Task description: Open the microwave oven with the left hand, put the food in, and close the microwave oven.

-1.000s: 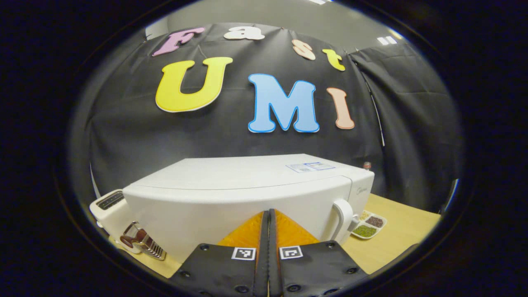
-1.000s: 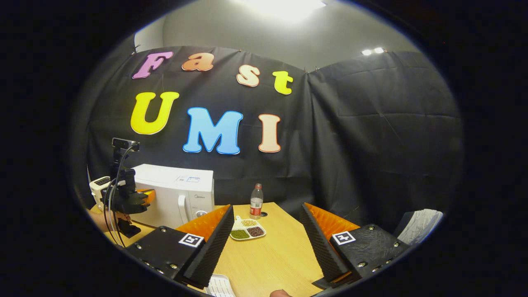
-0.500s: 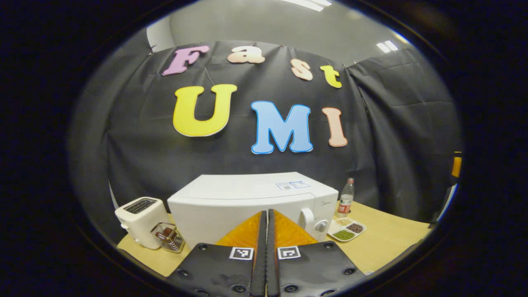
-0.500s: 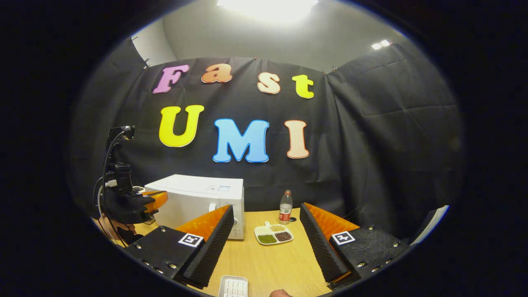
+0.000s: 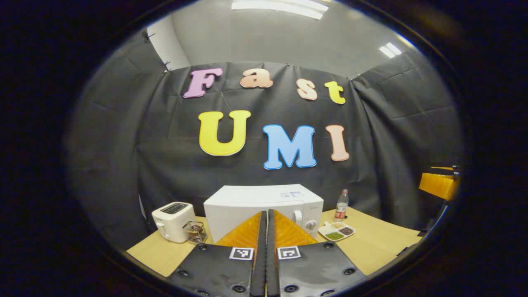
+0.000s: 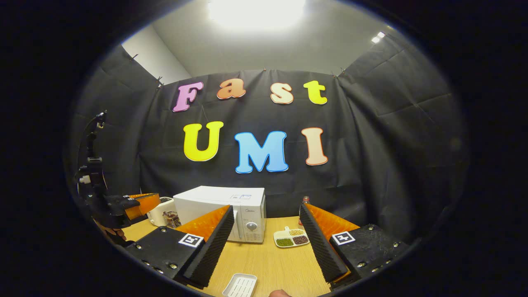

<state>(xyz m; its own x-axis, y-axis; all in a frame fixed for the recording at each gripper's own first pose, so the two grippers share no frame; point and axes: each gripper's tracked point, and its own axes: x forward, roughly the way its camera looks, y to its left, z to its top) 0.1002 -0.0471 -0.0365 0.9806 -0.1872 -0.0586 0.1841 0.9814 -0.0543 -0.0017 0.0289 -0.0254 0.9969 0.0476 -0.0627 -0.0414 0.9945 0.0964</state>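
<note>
Two grippers face the white microwave (image 5: 264,202), which stands with its door shut at the back of the wooden table (image 5: 383,243). Left gripper (image 5: 266,231) has its fingers pressed together with nothing between them and points at the door from some way off, not touching it. Right gripper (image 6: 266,235) is spread wide and empty, above the table, well short of the oven. A divided dish (image 6: 291,238) of green, brown and pale food lies just right of the microwave, between the right gripper's fingers in its view. A toaster (image 5: 173,215) sits left of the oven, a bottle (image 5: 340,206) to its right; a small white tray (image 6: 240,285) lies near the table's front edge
</note>
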